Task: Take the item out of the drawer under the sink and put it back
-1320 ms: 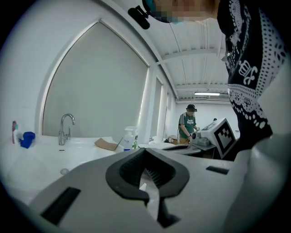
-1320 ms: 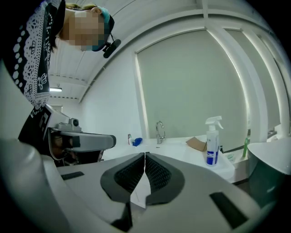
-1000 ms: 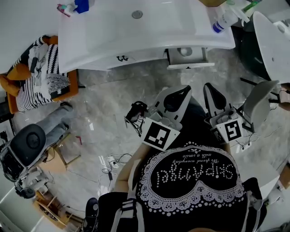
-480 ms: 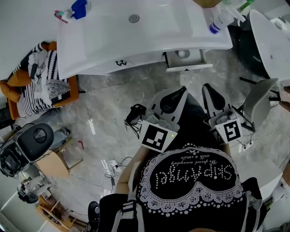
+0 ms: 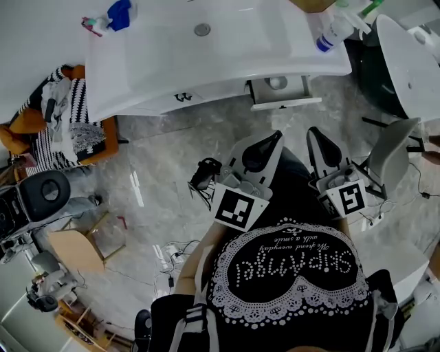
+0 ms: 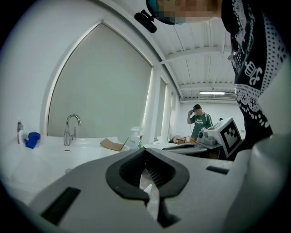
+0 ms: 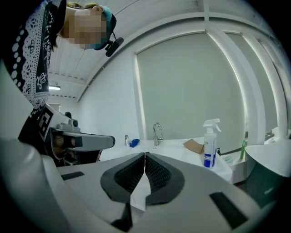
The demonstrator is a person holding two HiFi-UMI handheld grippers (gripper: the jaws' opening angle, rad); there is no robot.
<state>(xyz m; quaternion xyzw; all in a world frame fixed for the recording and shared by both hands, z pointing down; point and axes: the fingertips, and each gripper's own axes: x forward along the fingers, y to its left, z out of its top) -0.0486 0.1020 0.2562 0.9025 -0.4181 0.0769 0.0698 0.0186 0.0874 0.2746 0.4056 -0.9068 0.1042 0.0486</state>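
Note:
In the head view a white drawer (image 5: 283,102) stands pulled out under the white sink counter (image 5: 206,62). A small round grey item (image 5: 277,82) lies inside it. My left gripper (image 5: 277,135) is held level well short of the drawer, and its jaws meet with nothing between them (image 6: 145,150). To its right my right gripper (image 5: 313,132) is also shut and empty (image 7: 144,155). Both point toward the sink. The faucet (image 7: 157,133) shows beyond the jaws.
A spray bottle (image 7: 209,144) and a piece of cardboard (image 7: 194,145) stand on the counter's right end, and a blue thing (image 5: 121,12) at its left. An orange chair with striped cloth (image 5: 60,120) is at the left. A white tub (image 5: 412,62) and a grey chair (image 5: 392,159) are at the right. A person in green (image 6: 200,123) stands far off.
Both grippers have kept still. The head view has drifted slightly, so the sink sits a little higher. The dark round device on the floor at the left has shifted.

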